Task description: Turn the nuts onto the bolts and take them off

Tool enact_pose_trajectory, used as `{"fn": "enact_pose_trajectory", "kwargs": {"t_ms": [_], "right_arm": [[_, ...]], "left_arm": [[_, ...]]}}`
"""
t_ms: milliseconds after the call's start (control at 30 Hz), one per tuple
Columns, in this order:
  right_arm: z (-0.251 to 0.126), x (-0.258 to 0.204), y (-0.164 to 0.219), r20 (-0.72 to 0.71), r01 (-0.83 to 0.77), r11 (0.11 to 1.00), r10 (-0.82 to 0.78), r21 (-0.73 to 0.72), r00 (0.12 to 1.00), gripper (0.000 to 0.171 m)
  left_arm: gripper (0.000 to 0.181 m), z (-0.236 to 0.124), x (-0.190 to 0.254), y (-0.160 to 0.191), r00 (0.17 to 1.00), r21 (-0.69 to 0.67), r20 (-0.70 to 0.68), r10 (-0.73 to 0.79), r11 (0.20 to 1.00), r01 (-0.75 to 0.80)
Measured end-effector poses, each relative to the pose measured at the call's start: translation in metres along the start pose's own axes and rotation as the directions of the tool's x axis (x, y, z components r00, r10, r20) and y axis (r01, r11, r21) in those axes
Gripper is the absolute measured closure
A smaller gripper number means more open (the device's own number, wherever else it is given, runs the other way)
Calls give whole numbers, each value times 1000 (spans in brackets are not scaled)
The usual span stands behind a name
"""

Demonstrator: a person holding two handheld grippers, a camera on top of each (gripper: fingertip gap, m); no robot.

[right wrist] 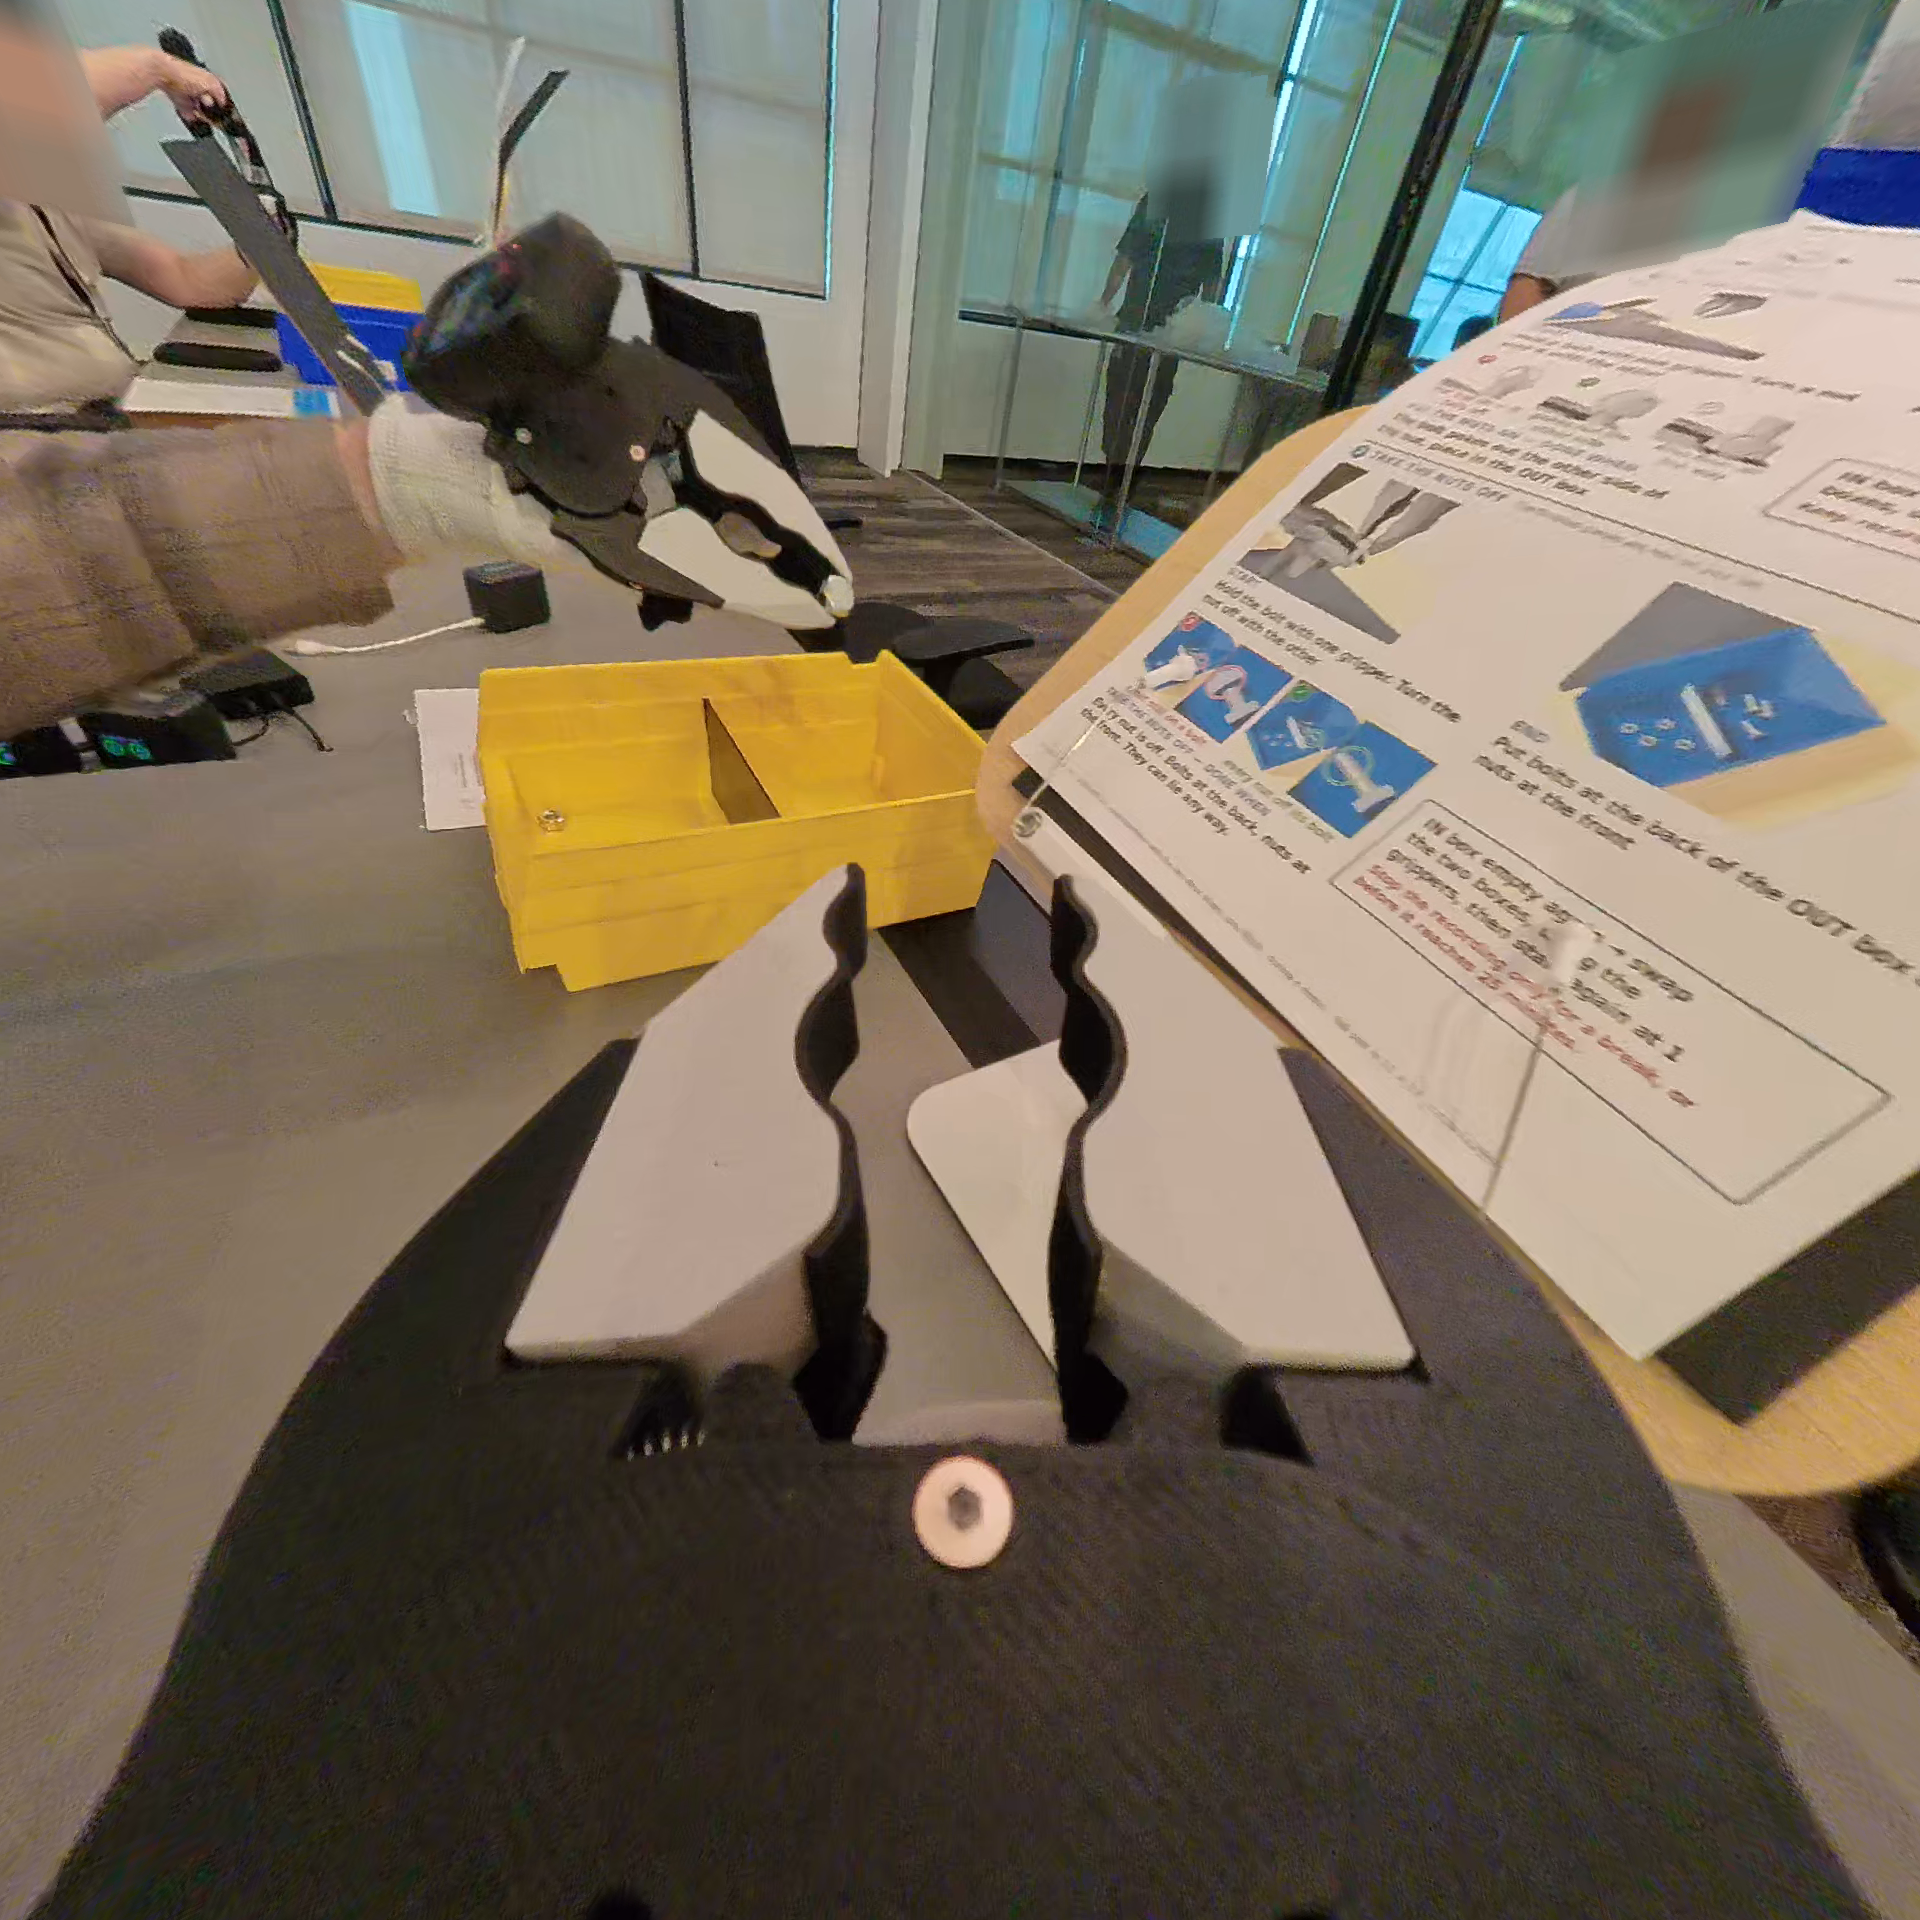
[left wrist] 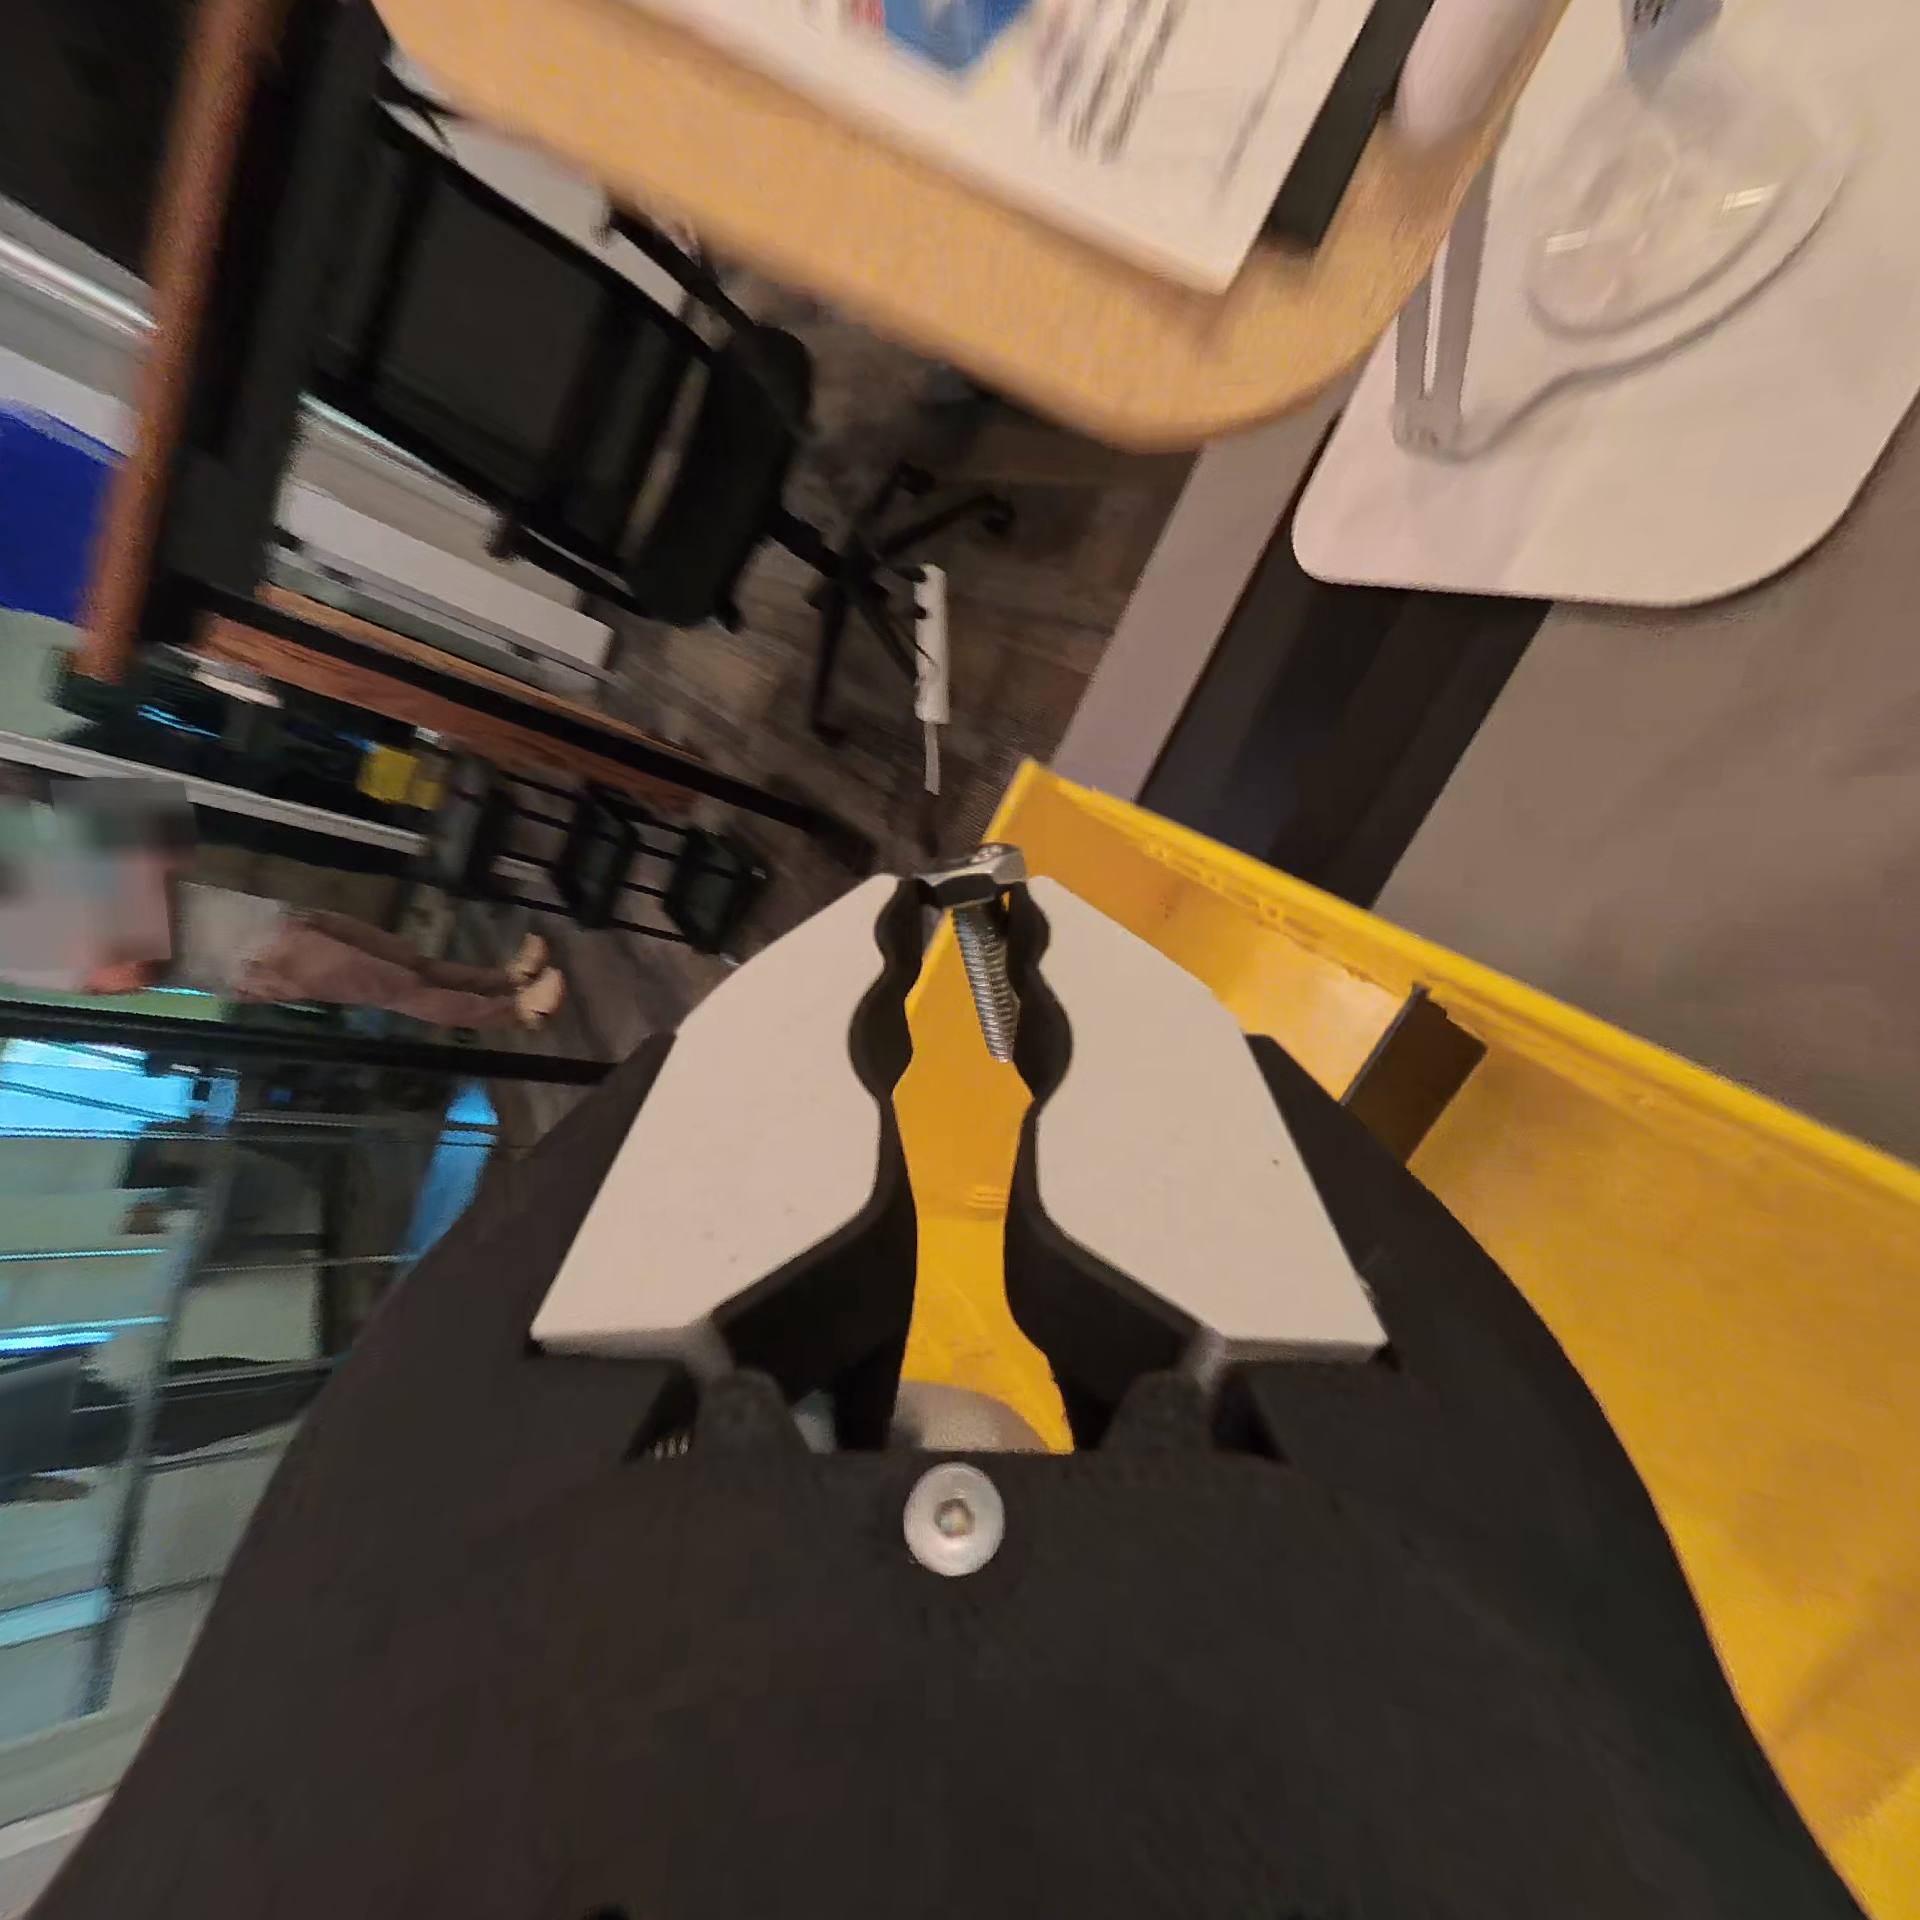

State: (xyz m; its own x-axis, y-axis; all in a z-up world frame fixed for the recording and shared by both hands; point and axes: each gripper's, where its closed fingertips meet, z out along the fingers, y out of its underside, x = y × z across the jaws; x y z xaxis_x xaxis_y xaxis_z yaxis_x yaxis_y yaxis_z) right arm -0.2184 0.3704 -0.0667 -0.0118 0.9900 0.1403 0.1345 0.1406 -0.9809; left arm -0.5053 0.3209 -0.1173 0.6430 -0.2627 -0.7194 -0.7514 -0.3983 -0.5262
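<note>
1. Right now your left gripper point(left wrist: 971, 883) is clamped on a small steel bolt point(left wrist: 982, 982), pinching it at the very fingertips by what looks like the hexagonal end point(left wrist: 971, 868), with the threaded shank pointing back between the fingers toward the camera; whether that hexagon is the bolt's head or a nut already on it, you cannot tell
2. Your right gripper point(right wrist: 956, 904) holds nothing, its fingers standing parted, low over the grey table point(right wrist: 208, 1039) near the white stand base point(right wrist: 977, 1143)
3. Expect the bolt to be light, rigid and slick: metal on smooth pads, caught only at the tips, so it could pivot or slip if you twist hard; a hold on the flats of the hexagon would serve better than one on the threads
4. One small nut point(right wrist: 551, 821) sits in the near left corner of the yellow bin point(right wrist: 748, 862), which stands on the table beyond your right gripper; it is tiny and likely to skate, so pinch it across its flats
5. Your left hand point(right wrist: 436, 488), gloved, carries its gripper raised above the far side of the bin and rolled steeply sideways, tips pointing right and slightly down
6. Your right gripper sits level, aimed toward the bin's right end, beside the instruction sheet point(right wrist: 1558, 779)
</note>
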Motion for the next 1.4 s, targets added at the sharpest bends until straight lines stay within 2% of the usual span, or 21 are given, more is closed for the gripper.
{"fn": "enact_pose_trajectory", "kwargs": {"t_ms": [133, 267, 433, 600, 667, 767, 867, 1000, 1067, 1133, 1233, 1400], "right_arm": [[28, -27, -9, 58, -84, 994, 80, 65, 995, 137], [50, -61, -16, 149, -145, 981, 125, 127, 981, 142], [62, -75, -21, 144, -187, 969, 165, 163, 976, 135], [63, -76, -19, 140, -204, 969, 184, 137, 973, 137], [62, -77, -21, 166, -231, 962, 206, 147, 964, 137], [61, -79, -19, 171, -198, 971, 174, 132, 970, 154], [56, -77, -24, 193, -209, 963, 176, 170, 965, 155], [50, -77, -32, 280, -312, 924, 245, 224, 928, 155], [45, -72, -36, 342, -390, 883, 293, 260, 893, 155], [39, -68, -38, 423, -478, 837, 344, 266, 838, 155], [33, -72, -35, 536, -536, 810, 350, 239, 768, 155], [36, -82, -26, 588, -539, 820, 344, 191, 732, 155]], "left_arm": [[165, -38, 13, -58, 973, 73, 171, 155, 983, -169], [165, -61, 44, -113, 925, 137, 283, 253, 944, -300], [165, -66, 87, -149, 852, 127, 309, 424, 869, -478], [165, -73, 109, -183, 812, 176, 321, 487, 812, -556], [165, -73, 114, -189, 800, 174, 308, 515, 796, -580], [165, -72, 118, -199, 796, 182, 309, 520, 789, -587], [165, -75, 117, -205, 798, 201, 327, 506, 788, -582], [164, -80, 115, -211, 796, 204, 338, 502, 787, -582], [143, -88, 109, -213, 813, 229, 360, 457, 802, -552], [135, -93, 104, -208, 859, 251, 328, 392, 841, -479], [142, -92, 107, -200, 887, 271, 298, 352, 860, -432], [157, -89, 120, -199, 915, 315, 229, 332, 864, -392]]}}
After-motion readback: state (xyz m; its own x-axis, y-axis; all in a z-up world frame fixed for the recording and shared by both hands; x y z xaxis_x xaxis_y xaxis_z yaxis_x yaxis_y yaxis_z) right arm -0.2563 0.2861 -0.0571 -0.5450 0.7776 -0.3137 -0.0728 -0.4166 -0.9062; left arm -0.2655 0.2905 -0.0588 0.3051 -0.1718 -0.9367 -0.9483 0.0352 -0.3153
